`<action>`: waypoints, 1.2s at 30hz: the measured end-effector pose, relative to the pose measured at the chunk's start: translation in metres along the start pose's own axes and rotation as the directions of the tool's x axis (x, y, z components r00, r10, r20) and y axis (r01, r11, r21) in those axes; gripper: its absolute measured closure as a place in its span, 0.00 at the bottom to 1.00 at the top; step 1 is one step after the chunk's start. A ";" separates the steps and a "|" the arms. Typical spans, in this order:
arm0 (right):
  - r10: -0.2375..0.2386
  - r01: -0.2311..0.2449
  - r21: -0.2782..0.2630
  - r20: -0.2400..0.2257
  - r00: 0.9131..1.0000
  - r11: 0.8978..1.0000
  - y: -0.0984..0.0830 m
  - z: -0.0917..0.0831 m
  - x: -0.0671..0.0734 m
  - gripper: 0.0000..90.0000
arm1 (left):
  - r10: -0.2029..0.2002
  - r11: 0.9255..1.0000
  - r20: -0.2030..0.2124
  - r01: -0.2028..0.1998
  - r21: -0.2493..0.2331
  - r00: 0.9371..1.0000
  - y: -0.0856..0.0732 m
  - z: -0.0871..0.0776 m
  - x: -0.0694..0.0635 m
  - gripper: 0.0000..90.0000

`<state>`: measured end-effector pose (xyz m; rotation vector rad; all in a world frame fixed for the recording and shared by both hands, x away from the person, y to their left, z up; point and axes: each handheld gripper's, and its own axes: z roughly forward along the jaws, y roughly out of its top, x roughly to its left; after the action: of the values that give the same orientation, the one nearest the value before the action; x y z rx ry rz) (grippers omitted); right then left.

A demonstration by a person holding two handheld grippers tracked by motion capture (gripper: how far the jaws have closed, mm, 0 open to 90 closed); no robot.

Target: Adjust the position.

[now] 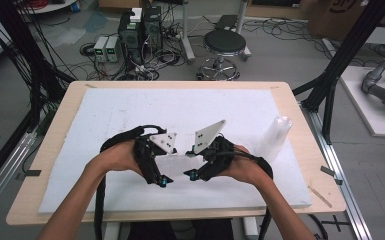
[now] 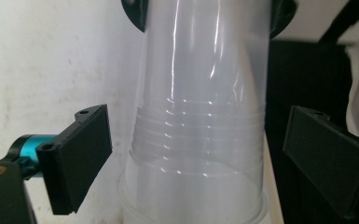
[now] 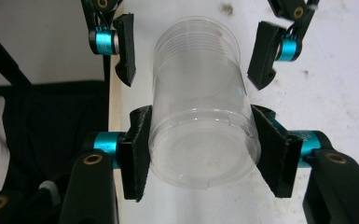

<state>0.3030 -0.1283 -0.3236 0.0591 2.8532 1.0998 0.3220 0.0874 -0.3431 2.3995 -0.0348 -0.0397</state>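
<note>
- Counter (image 1: 55, 165) with white foam sheet (image 1: 130, 107) on top; both hands work near the middle front. A second clear cup stack (image 1: 276, 136) lies off to the right on the sheet, apart from the hands.
- Clear plastic cup (image 3: 200, 126) held sideways between the two grippers, above the sheet; rim end with ridges points at the left gripper.
- Right gripper (image 3: 201, 150) clamped on the cup's base end, pads pressing both sides.
- Left gripper (image 2: 200, 161) spread wide, jaws standing either side of the rim end with a gap each side, not touching.
- Risk: thin cup wall could buckle or pop out if the right gripper squeezes harder; only one grip carries it now, so a tilt could let it slide and drop.
- Risk: left jaws could knock the rim if moved sideways.
- Hard to tell: whether it is one cup or several nested; in the high view the cup is nearly lost against the white sheet and the grey plates.
</note>
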 end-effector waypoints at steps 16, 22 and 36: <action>0.108 -0.110 -0.424 -0.030 0.994 0.899 -0.054 -0.013 0.000 0.48 | -0.115 0.814 -0.057 0.061 -0.578 0.992 -0.052 -0.029 -0.016 0.07; 0.109 -0.118 -0.522 -0.049 0.993 0.845 -0.066 -0.007 0.002 0.48 | -0.141 0.761 -0.058 0.071 -0.645 0.988 -0.063 -0.019 -0.018 0.07; 0.107 -0.122 -0.565 -0.060 0.992 0.816 -0.072 -0.005 0.003 0.48 | -0.180 0.692 -0.017 0.114 -0.713 0.984 -0.071 0.005 -0.020 0.07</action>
<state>0.2993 -0.1847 -0.3688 0.1797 2.4339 1.9396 0.3031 0.1366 -0.3942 1.6067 0.1868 -0.0192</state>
